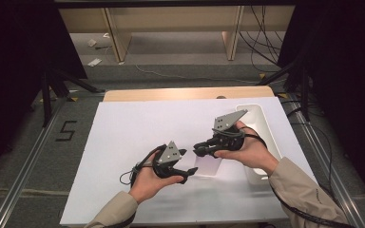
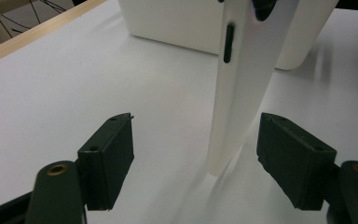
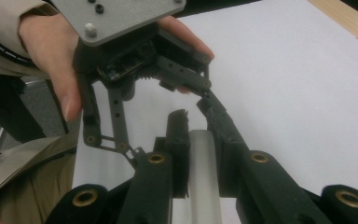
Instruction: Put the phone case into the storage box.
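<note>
Dim surroundings, soft close-up blur

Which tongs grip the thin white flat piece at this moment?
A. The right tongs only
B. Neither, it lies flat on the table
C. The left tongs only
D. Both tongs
A: the right tongs are clamped on the white flat piece, which stands on edge, while the pads of the left tongs stand apart from it on both sides.
</note>
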Available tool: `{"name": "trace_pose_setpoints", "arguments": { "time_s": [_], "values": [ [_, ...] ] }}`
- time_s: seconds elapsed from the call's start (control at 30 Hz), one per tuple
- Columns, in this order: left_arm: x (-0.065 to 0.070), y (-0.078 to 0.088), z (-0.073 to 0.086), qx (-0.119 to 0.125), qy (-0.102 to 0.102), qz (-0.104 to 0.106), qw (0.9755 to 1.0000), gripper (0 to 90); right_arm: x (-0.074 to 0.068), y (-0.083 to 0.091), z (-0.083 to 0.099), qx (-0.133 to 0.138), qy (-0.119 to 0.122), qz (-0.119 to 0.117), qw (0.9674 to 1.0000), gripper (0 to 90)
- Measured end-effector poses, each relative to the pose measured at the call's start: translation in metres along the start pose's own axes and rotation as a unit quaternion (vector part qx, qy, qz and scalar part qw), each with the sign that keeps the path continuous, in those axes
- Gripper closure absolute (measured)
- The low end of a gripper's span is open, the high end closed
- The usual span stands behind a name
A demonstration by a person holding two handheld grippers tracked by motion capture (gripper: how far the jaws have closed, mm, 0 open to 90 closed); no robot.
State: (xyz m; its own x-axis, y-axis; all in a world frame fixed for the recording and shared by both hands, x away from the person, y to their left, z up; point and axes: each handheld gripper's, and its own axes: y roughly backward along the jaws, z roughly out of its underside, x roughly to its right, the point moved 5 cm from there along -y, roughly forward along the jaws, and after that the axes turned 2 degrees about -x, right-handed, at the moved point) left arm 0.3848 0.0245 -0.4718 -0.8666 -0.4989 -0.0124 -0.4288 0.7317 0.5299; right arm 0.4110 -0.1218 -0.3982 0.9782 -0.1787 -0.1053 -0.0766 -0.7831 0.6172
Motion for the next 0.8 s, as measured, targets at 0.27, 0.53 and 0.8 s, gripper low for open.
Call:
{"name": "trace_pose_setpoints", "arguments": {
  "time_s": [0.27,0.53,0.8],
  "values": [
    [0.0010,-0.0027,0.0005,0.007,0.003,0.020,0.9998,34.9,-0.0033,-0.0011,-0.0010,-0.002,0.002,-0.012,0.9999,79.9],
    [0.0034,-0.0054,0.0018,0.012,0.003,0.056,0.9984,48.6,-0.0050,-0.0022,-0.0014,-0.004,0.004,-0.017,0.9998,80.0],
    [0.0078,-0.0069,0.0011,0.021,0.001,0.090,0.9957,56.7,-0.0060,-0.0036,-0.0006,-0.006,0.004,-0.026,0.9996,80.0]
  ]
}}
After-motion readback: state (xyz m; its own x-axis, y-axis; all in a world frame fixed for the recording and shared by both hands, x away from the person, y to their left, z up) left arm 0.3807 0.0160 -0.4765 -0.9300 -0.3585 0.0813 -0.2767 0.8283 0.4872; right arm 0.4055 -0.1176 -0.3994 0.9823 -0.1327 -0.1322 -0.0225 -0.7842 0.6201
